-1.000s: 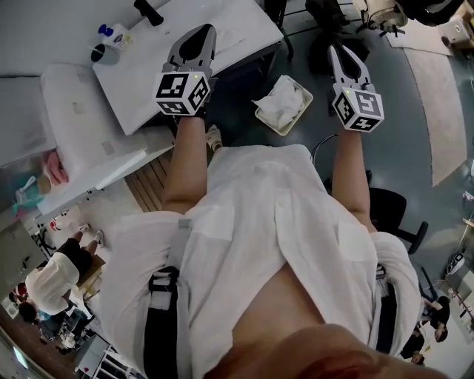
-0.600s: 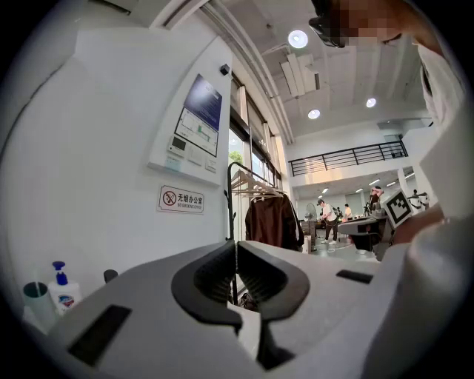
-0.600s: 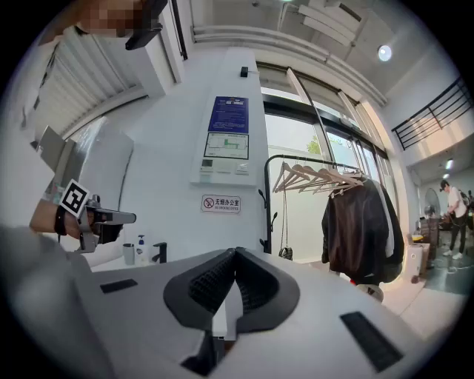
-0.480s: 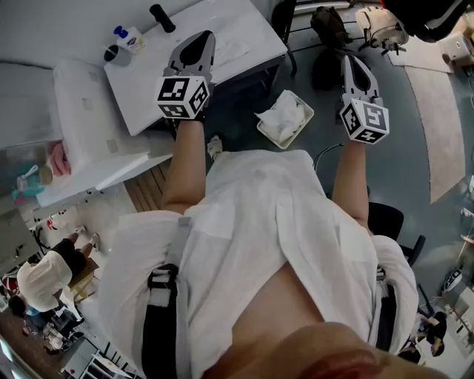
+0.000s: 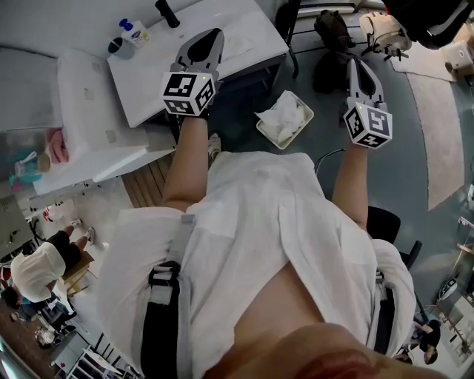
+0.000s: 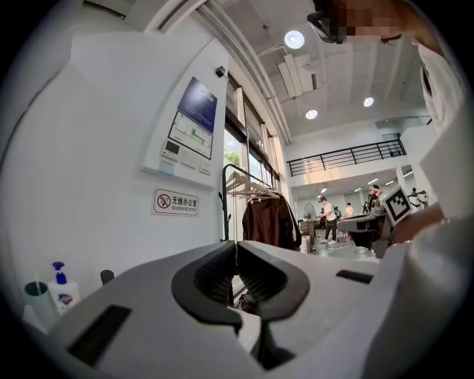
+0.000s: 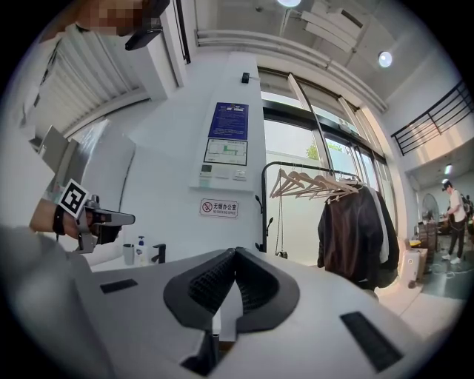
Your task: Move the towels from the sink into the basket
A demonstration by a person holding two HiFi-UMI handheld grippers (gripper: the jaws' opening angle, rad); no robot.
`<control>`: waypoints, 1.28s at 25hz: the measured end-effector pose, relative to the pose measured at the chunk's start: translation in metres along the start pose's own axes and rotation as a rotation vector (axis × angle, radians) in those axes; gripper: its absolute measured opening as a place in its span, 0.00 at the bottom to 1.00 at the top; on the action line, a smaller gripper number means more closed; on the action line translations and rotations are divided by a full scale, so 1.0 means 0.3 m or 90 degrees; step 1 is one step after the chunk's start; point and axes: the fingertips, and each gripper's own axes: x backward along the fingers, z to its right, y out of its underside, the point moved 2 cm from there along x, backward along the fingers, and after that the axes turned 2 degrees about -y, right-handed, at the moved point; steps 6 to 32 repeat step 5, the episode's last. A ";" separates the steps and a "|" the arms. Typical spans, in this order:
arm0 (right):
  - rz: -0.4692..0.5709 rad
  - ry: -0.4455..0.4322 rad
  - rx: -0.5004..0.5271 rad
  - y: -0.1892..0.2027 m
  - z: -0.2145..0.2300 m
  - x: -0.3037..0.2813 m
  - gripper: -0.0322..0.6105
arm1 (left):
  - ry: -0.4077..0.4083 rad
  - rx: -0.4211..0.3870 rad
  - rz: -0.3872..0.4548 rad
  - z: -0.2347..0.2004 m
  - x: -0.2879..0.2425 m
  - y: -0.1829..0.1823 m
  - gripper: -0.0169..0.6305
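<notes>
In the head view a shallow tan basket [image 5: 261, 125] stands on the grey floor between my arms, with crumpled white towels [image 5: 284, 112] in it. My left gripper [image 5: 213, 37] is held over the white counter [image 5: 237, 44], shut and empty. My right gripper [image 5: 356, 64] hangs over the floor to the right of the basket, also shut with nothing in it. In the left gripper view the left gripper [image 6: 237, 248] points level at the room. The right gripper [image 7: 235, 255] does the same in its own view. No sink bowl shows.
A black faucet [image 5: 167, 13], a soap bottle [image 5: 134, 31] and a cup [image 5: 117, 49] stand at the counter's back. A clothes rack with a dark jacket [image 7: 355, 229] stands by the window. A black chair [image 5: 392, 222] is behind my right side. People stand far off.
Both grippers have drifted a little to the right and up in the head view. The basket and its towels have not moved.
</notes>
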 end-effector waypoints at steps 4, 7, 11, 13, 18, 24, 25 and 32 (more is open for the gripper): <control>-0.002 0.003 -0.001 0.006 0.013 0.018 0.09 | 0.000 -0.002 -0.001 0.019 0.000 -0.001 0.05; -0.003 0.004 0.000 0.009 0.016 0.023 0.09 | 0.000 -0.002 -0.001 0.024 -0.001 -0.001 0.05; -0.003 0.004 0.000 0.009 0.016 0.023 0.09 | 0.000 -0.002 -0.001 0.024 -0.001 -0.001 0.05; -0.003 0.004 0.000 0.009 0.016 0.023 0.09 | 0.000 -0.002 -0.001 0.024 -0.001 -0.001 0.05; -0.003 0.004 0.000 0.009 0.016 0.023 0.09 | 0.000 -0.002 -0.001 0.024 -0.001 -0.001 0.05; -0.003 0.004 0.000 0.009 0.016 0.023 0.09 | 0.000 -0.002 -0.001 0.024 -0.001 -0.001 0.05; -0.003 0.004 0.000 0.009 0.016 0.023 0.09 | 0.000 -0.002 -0.001 0.024 -0.001 -0.001 0.05; -0.003 0.004 0.000 0.009 0.016 0.023 0.09 | 0.000 -0.002 -0.001 0.024 -0.001 -0.001 0.05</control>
